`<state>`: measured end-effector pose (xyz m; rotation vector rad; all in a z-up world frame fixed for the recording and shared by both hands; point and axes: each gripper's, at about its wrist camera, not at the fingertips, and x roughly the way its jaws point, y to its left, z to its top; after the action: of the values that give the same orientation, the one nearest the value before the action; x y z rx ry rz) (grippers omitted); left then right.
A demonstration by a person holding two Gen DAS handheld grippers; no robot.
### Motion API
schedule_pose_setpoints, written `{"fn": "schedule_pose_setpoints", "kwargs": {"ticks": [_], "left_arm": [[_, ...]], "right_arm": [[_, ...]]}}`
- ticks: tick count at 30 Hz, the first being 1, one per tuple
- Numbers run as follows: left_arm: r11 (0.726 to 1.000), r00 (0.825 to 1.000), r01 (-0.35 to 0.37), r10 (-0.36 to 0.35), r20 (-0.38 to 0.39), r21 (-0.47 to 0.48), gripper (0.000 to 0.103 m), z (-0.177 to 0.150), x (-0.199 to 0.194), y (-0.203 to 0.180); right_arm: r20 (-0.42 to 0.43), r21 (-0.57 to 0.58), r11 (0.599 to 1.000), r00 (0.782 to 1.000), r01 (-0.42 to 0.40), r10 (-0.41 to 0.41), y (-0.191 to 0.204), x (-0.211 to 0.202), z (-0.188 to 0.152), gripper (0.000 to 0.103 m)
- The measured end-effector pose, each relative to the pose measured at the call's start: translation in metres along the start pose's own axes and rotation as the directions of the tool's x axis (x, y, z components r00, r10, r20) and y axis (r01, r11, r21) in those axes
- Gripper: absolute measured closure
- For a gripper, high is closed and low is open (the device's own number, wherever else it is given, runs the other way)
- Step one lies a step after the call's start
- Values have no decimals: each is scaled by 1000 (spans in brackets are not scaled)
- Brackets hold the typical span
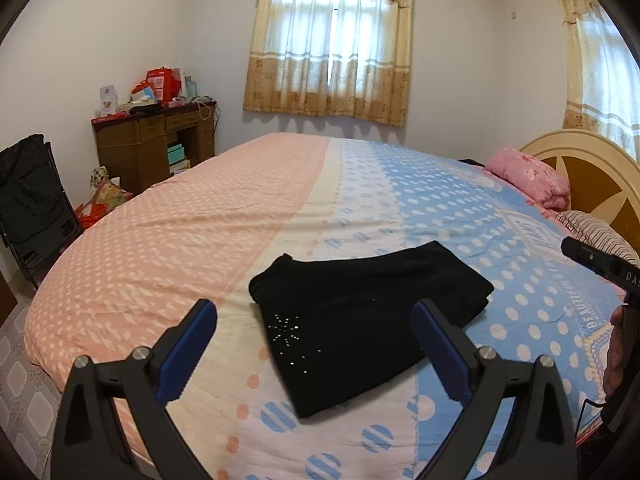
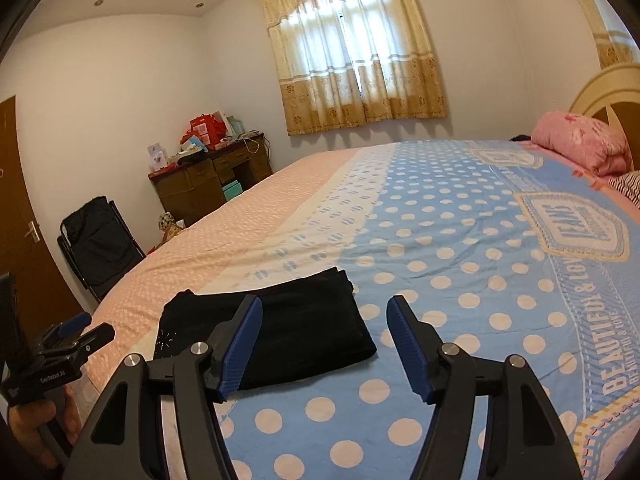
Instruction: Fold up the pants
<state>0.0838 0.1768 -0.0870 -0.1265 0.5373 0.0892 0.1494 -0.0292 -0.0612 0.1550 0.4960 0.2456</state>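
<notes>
Black pants (image 1: 360, 320) lie folded into a compact rectangle on the bed, a small sparkly star pattern on the near corner. My left gripper (image 1: 316, 316) hovers above them, wide open, blue pads on either side of the view with nothing between them. In the right wrist view the same folded pants (image 2: 288, 320) rest left of centre. My right gripper (image 2: 324, 316) is open above the bed, empty, its left pad over the pants' edge in the picture. The left gripper (image 2: 86, 328) shows at the far left, held by a hand (image 2: 28, 420).
The bed cover (image 1: 200, 220) is pink at left, cream in the middle, blue with white dots at right. A pink pillow (image 1: 532, 178) and a headboard (image 1: 592, 168) are at far right. A wooden desk (image 1: 156, 140) with clutter and a black folding chair (image 1: 32, 200) stand beyond the bed's left side.
</notes>
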Motion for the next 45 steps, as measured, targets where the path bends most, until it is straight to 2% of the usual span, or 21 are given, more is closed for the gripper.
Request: {"fn": "schedule_pose_setpoints", "kwargs": {"ticks": [11,31,45], "left_arm": [[1000,999,-25,25,19,-16,2,-1,-4,1],[999,999,-32,32,3,-11,2,-3,-2,3],[999,999,-53,53,-5,10,0,-1,0,0]], "right_arm": [[-14,14,1000,1000,-3,3,0,1,-10,37],[-47,28,999,999,-23,25,5,3,-19,37],[-41,21,999,999,-25,26,6,0,-19,37]]}}
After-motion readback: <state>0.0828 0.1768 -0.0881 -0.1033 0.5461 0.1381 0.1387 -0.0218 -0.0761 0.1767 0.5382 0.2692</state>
